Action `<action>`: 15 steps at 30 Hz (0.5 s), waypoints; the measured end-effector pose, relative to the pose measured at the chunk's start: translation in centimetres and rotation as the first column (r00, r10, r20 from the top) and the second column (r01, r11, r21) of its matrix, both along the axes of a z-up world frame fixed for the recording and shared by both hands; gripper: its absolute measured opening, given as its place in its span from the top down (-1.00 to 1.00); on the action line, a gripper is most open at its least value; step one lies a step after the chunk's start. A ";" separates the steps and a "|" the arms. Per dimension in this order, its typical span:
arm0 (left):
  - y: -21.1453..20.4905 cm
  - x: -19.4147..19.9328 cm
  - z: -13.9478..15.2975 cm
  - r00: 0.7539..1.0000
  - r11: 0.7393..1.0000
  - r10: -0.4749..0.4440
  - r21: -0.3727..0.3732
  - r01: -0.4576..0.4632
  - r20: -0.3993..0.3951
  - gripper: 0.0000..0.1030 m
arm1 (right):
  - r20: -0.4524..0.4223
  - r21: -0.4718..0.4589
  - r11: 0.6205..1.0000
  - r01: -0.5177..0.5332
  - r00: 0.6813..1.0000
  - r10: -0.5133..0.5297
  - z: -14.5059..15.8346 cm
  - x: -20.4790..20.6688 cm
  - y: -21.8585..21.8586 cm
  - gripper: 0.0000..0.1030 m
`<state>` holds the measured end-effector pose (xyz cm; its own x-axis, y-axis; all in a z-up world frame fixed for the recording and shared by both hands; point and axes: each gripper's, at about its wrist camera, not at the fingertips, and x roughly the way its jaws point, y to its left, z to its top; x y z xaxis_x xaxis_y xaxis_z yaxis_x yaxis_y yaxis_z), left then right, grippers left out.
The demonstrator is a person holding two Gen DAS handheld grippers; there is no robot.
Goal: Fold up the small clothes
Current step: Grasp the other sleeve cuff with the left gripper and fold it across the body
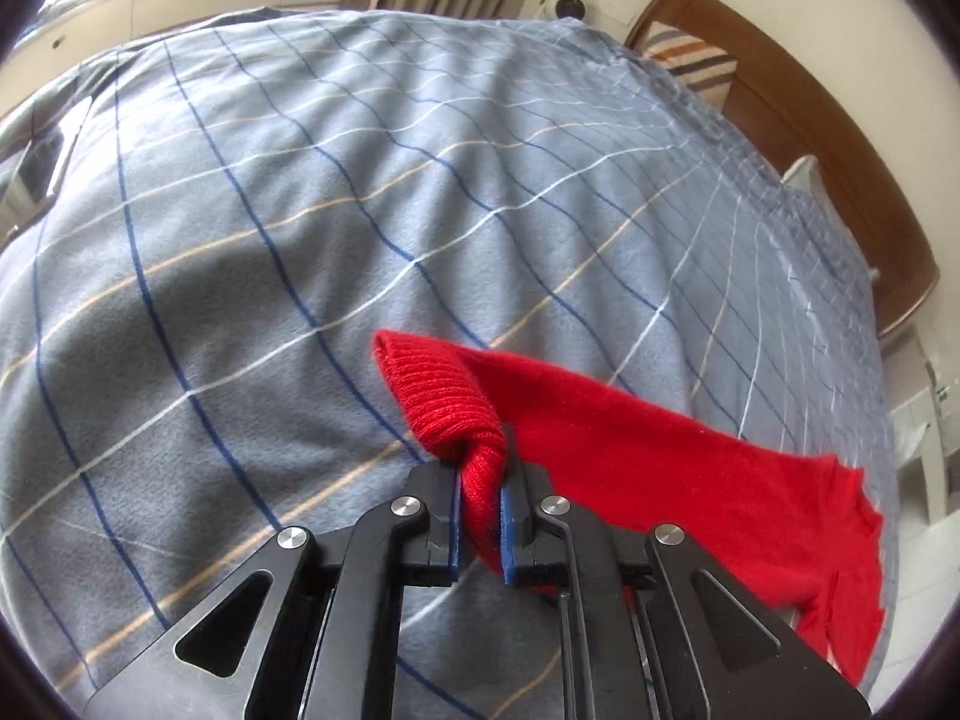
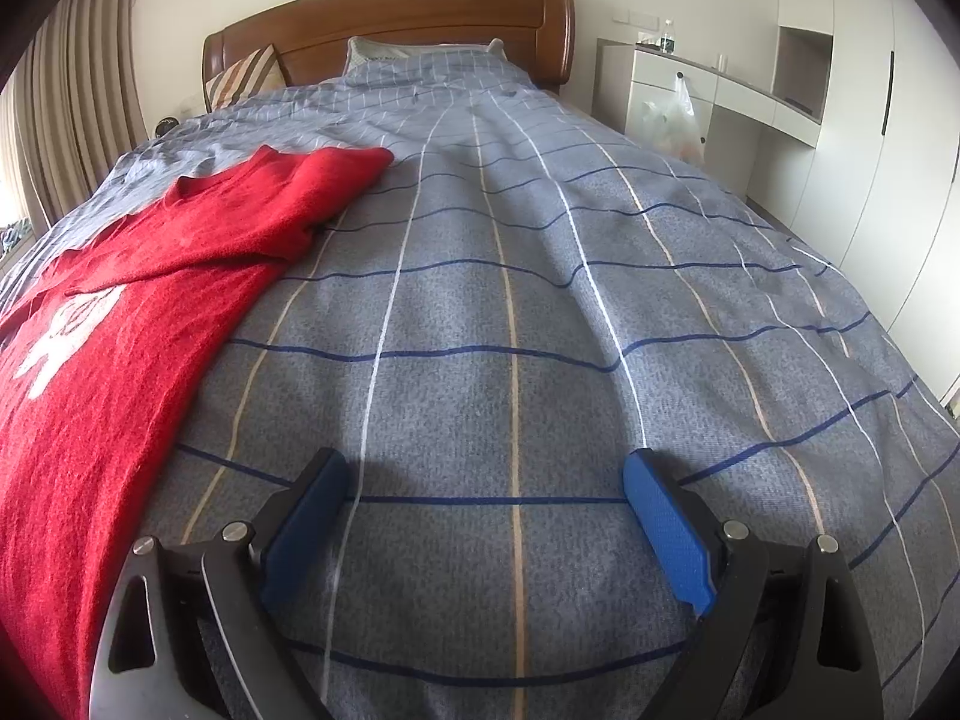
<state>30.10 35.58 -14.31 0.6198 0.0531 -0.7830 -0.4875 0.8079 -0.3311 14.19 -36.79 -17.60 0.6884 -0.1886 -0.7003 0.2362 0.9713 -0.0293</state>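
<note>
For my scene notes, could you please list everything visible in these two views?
sweater: one, red with a white design, left part of the bed; its ribbed cuff is pinched in the left gripper.
blanket: one, grey-blue check, covering the bed.
headboard: one, brown wood, far end.
striped pillow: one, brown and cream, against the headboard.
curtains: beige, left wall.
desk: one, white, right of the bed, a plastic bag hanging on it.
left gripper: black, blue pads, shut on the cuff.
right gripper: black, blue pads, open over the blanket.
</note>
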 end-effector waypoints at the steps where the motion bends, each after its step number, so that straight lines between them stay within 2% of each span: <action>1: -1.2 0.3 1.2 0.999 0.999 -0.033 0.043 0.032 0.020 0.85 | 0.000 0.000 1.000 0.000 1.000 0.000 0.0 0.0 0.0 -0.79; 4: -6.7 1.7 6.0 0.975 0.968 -0.205 0.163 0.189 0.084 0.86 | 0.004 0.000 1.000 0.000 1.000 0.000 0.0 -0.1 0.0 -0.79; 6: -12.0 2.5 9.7 0.932 0.924 -0.339 0.230 0.305 0.125 0.86 | 0.007 0.001 1.000 0.000 1.000 0.000 0.0 -0.1 0.0 -0.79; 8: -17.7 3.2 13.1 0.873 0.870 -0.461 0.276 0.409 0.160 0.86 | 0.012 0.004 1.000 -0.001 1.000 0.001 0.0 -0.2 -0.1 -0.79; 11: -26.8 4.1 16.5 0.765 0.771 -0.620 0.322 0.550 0.175 0.85 | 0.014 0.004 1.000 0.000 1.000 0.000 0.0 -0.3 -0.1 -0.79; 13: -32.6 4.1 17.1 0.698 0.704 -0.697 0.344 0.622 0.164 0.85 | 0.014 0.004 1.000 0.000 1.000 0.000 0.0 -0.3 -0.1 -0.79; 15: -37.9 3.9 16.4 0.637 0.637 -0.758 0.363 0.680 0.137 0.84 | 0.015 0.004 1.000 0.000 1.000 0.000 0.0 -0.3 -0.1 -0.79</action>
<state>34.01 -2.33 2.06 0.7148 -0.3277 -0.6178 0.3585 0.9302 -0.0786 13.93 -36.88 -17.62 0.6986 -0.1859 -0.6910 0.2367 0.9713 -0.0219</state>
